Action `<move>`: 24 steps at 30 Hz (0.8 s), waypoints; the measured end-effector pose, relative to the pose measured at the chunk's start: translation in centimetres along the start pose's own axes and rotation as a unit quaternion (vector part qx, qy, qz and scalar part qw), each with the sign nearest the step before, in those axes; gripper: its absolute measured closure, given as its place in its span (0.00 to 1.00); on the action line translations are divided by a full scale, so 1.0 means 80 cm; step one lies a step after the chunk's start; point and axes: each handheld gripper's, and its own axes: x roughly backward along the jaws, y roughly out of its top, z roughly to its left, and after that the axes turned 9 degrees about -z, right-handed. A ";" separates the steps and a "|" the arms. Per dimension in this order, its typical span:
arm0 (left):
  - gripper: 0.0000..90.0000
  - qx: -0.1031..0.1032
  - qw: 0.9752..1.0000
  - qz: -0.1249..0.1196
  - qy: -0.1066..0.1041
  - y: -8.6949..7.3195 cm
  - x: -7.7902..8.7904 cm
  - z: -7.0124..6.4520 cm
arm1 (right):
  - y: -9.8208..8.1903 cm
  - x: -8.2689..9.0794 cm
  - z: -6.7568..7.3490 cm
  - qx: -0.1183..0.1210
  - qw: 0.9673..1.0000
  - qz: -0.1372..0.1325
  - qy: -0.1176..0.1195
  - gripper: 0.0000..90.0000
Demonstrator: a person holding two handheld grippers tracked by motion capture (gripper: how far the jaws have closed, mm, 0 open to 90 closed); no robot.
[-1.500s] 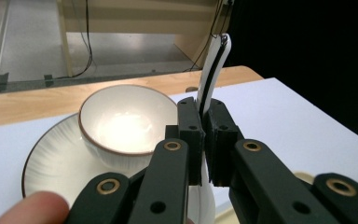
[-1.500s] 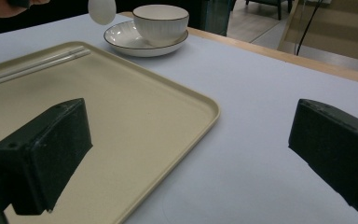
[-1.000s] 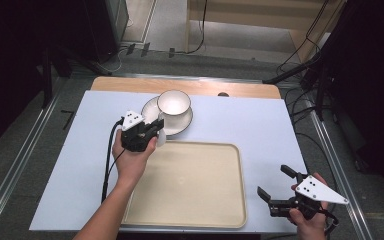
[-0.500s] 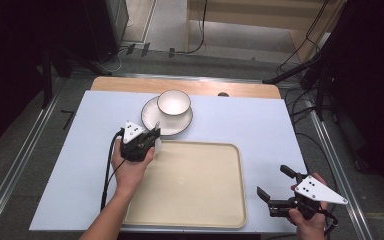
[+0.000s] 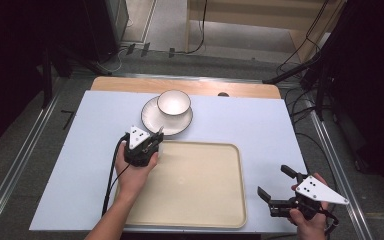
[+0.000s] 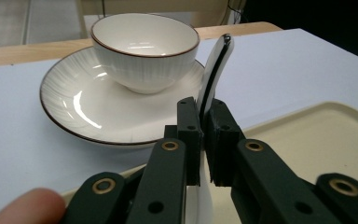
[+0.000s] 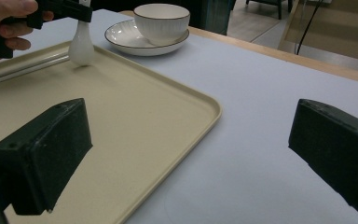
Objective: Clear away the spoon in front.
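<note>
My left gripper (image 5: 156, 137) (image 6: 206, 112) is shut on a white ceramic spoon (image 6: 216, 70) with a dark rim, its handle pinched between the pads. The spoon (image 7: 81, 45) hangs bowl-down over the far left corner of the beige tray (image 5: 200, 200) (image 7: 121, 116); whether it touches the tray I cannot tell. Just beyond that corner a white bowl (image 5: 174, 102) (image 6: 144, 42) sits on a white plate (image 5: 152, 120) (image 6: 84, 107). My right gripper (image 5: 274, 181) (image 7: 189, 156) stands open and holds nothing, off the tray's near right corner.
A pale blue mat (image 5: 265, 125) covers the table, with a strip of bare wood (image 5: 130, 84) at the far edge. Cables and dark stands lie on the floor beyond. The left gripper's cable (image 5: 111, 175) trails along the forearm.
The left hand has come back from the plate and sunk a little, bringing the spoon over the tray's far left corner. The right hand has stayed put.
</note>
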 end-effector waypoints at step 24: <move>0.83 0.090 0.991 0.032 -0.095 -0.001 0.008 0.002 | 0.000 -0.001 0.001 -0.001 1.000 0.002 0.001 0.00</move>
